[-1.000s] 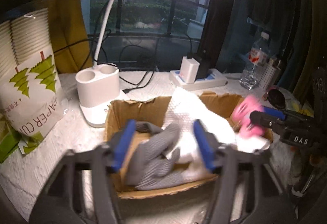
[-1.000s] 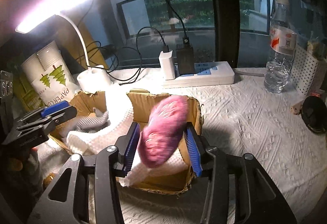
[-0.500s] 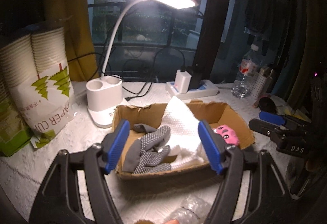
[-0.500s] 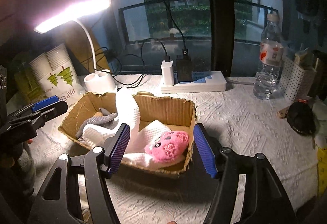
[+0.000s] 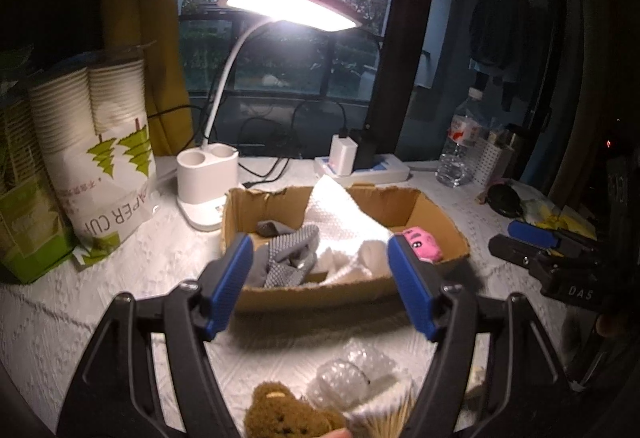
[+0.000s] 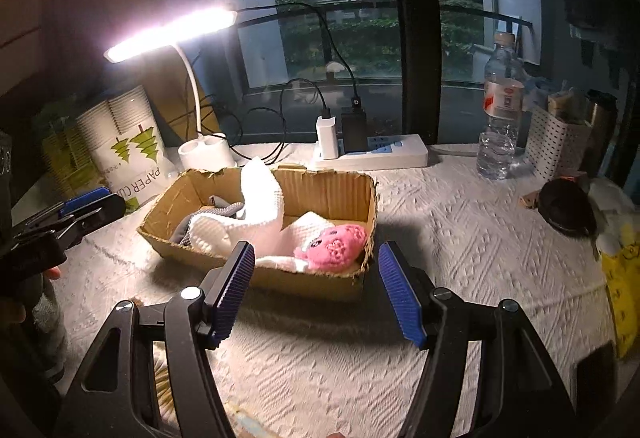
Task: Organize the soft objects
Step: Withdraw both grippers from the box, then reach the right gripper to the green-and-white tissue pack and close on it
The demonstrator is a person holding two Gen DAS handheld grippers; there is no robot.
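A cardboard box point(image 5: 320, 288) point(image 6: 352, 186) on the white tablecloth holds grey dotted gloves point(image 5: 286, 252), a white towel point(image 5: 340, 222) point(image 6: 260, 206) and a pink plush toy point(image 6: 334, 246) point(image 5: 420, 240) at its right end. My left gripper point(image 5: 320, 278) is open and empty, held back in front of the box. My right gripper point(image 6: 318, 286) is open and empty, also in front of the box. A brown plush bear point(image 5: 290, 418) and crumpled bubble wrap point(image 5: 354, 374) lie on the cloth below my left gripper.
A lit white desk lamp point(image 5: 208, 182) stands behind the box, a paper cup pack point(image 5: 96, 158) at the left, a power strip point(image 6: 372, 154) and water bottle point(image 6: 500, 118) at the back, a black round object point(image 6: 566, 208) at the right.
My right gripper let go of the pink plush toy into the box and opened. Both grippers pulled back from the box toward me; the bear and bubble wrap came into view.
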